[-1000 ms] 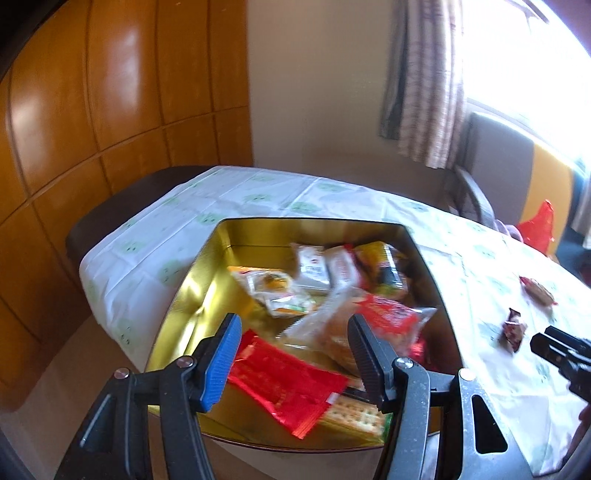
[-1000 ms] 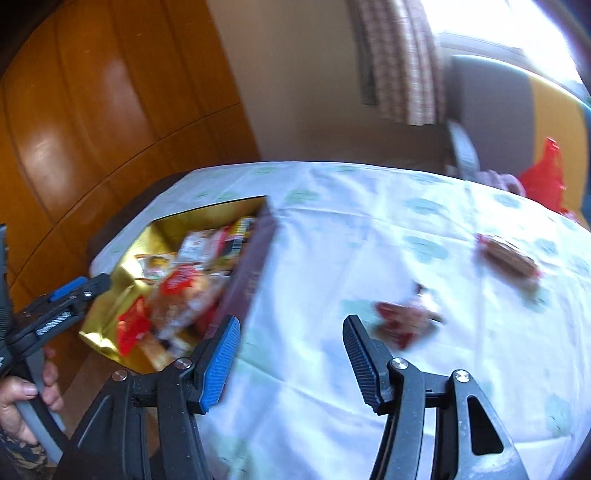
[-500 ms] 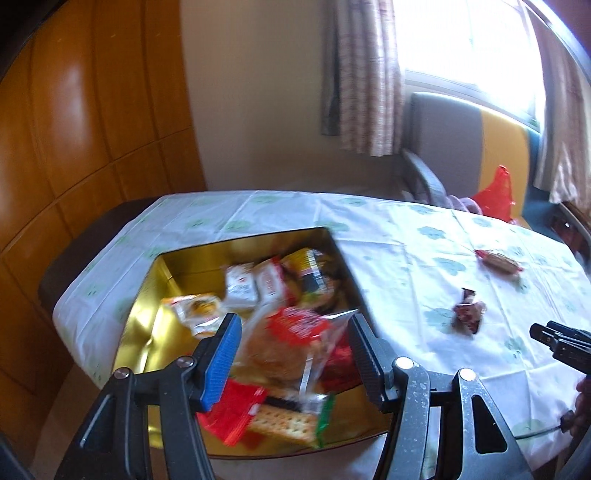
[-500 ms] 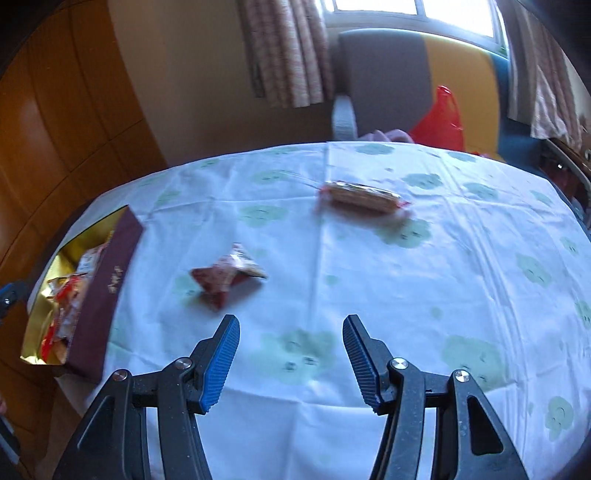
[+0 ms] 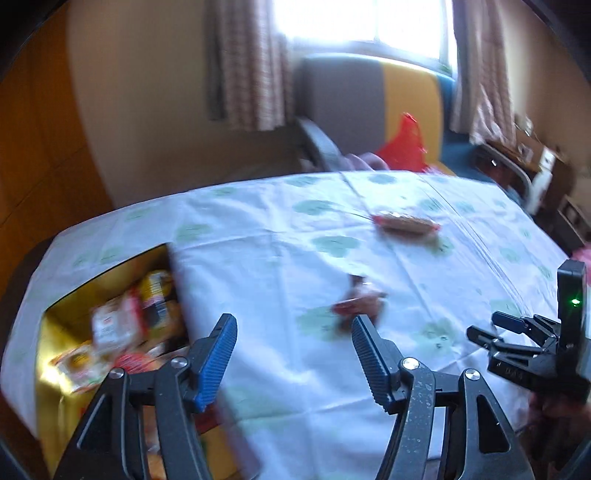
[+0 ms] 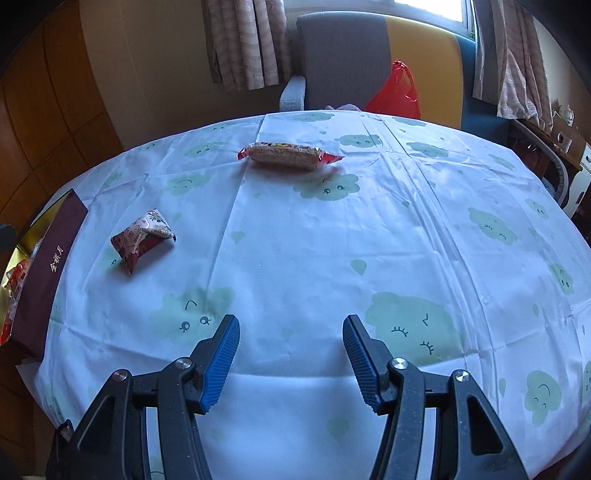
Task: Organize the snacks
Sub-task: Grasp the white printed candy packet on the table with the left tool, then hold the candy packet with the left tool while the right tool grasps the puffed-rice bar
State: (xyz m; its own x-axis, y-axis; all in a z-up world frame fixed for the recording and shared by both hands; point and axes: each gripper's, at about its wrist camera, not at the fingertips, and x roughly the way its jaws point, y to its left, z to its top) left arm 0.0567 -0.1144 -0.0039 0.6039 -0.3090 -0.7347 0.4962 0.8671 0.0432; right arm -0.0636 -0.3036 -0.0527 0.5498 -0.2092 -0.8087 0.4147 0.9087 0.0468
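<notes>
Gold tin (image 5: 70, 317), landmark at the table (image 6: 332, 240) edge: holds most snacks. Outstanding: small red packet (image 6: 142, 240) just beside tin; long bar (image 6: 290, 155) well beyond. Left claw (image 5: 291, 354) and right claw (image 6: 291, 354): spread wide, empty.

Wood-panelled wall (image 6: 40, 110) at left, beige wall (image 6: 155, 70) behind. Checked curtains (image 6: 245, 40) flanking a bright window (image 5: 365, 22). Grey-and-yellow armchair (image 6: 354, 59) beyond the clothed table (image 6: 424, 229).
</notes>
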